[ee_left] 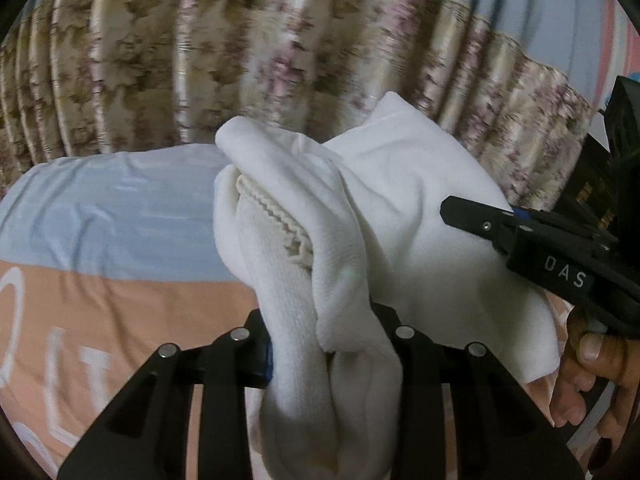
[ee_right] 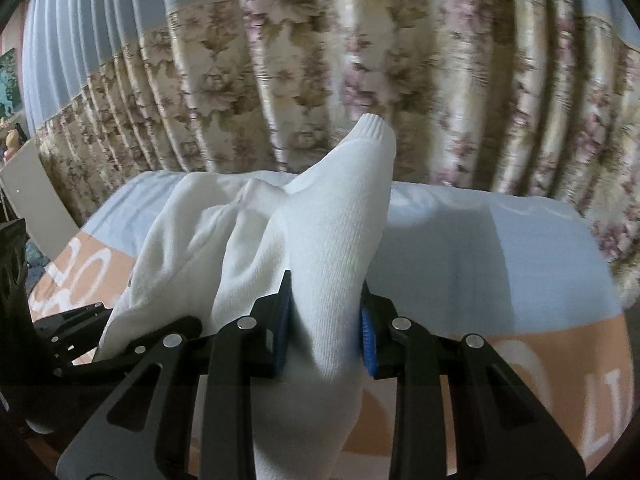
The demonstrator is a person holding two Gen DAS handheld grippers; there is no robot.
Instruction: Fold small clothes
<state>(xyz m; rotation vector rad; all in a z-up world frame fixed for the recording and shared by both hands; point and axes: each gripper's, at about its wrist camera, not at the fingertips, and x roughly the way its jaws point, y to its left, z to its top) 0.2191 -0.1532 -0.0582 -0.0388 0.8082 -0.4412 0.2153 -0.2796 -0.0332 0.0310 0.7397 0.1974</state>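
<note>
White socks (ee_left: 344, 240) hang bunched between the two grippers above the bed. My left gripper (ee_left: 328, 344) is shut on the lower part of the sock bundle; its fingertips are hidden by the cloth. A ribbed cuff (ee_left: 276, 212) shows inside a fold. My right gripper (ee_right: 326, 320) is shut on a white sock (ee_right: 332, 232), with blue pads (ee_right: 367, 340) pressing both sides; the ribbed cuff end (ee_right: 374, 130) sticks up. The right gripper also shows in the left wrist view (ee_left: 480, 220) at the right, against the cloth.
A bedsheet in light blue and peach with white letters (ee_left: 100, 280) lies below; it also shows in the right wrist view (ee_right: 500, 272). Floral curtains (ee_right: 360, 60) hang behind the bed. A grey board (ee_right: 36, 200) stands at the far left.
</note>
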